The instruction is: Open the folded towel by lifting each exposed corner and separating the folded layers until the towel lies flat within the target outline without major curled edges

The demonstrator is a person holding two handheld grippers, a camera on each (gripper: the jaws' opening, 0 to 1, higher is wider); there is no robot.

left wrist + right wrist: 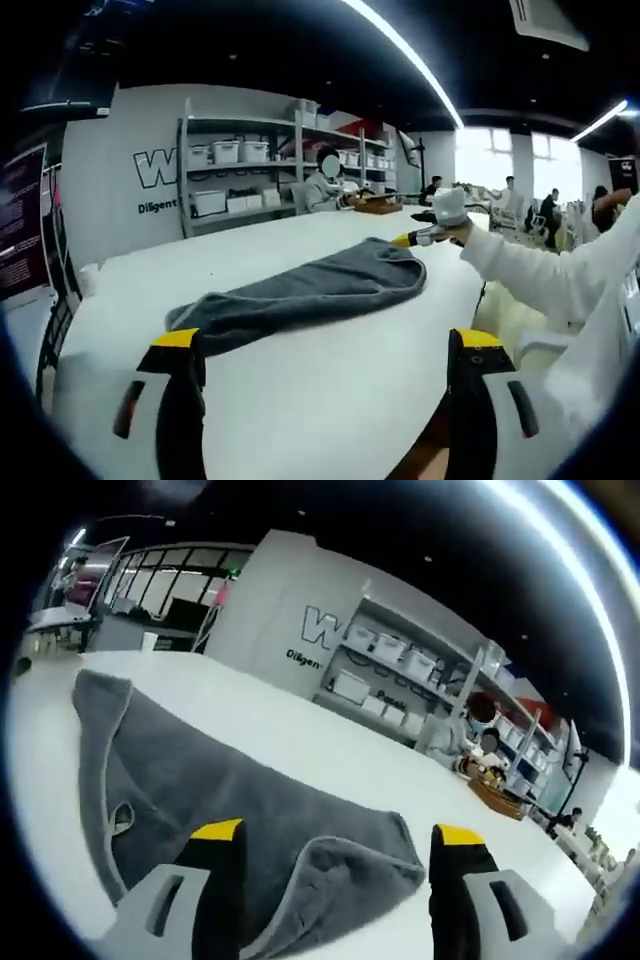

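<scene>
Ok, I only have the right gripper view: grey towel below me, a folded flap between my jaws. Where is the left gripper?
Observer: The left gripper is open at the opposite end of the grey towel, holding nothing.
Operator: Is it touching the towel?
Observer: One of its jaws sits right beside the towel's end; I cannot tell whether they touch.
Operator: How does the towel lie overall?
Observer: As one long folded strip across the white table, with the right gripper at its far end.

Soft matt cloth towel (250, 810), smooth semi-gloss table (330, 390), hard plastic tongs (325, 350)
</scene>
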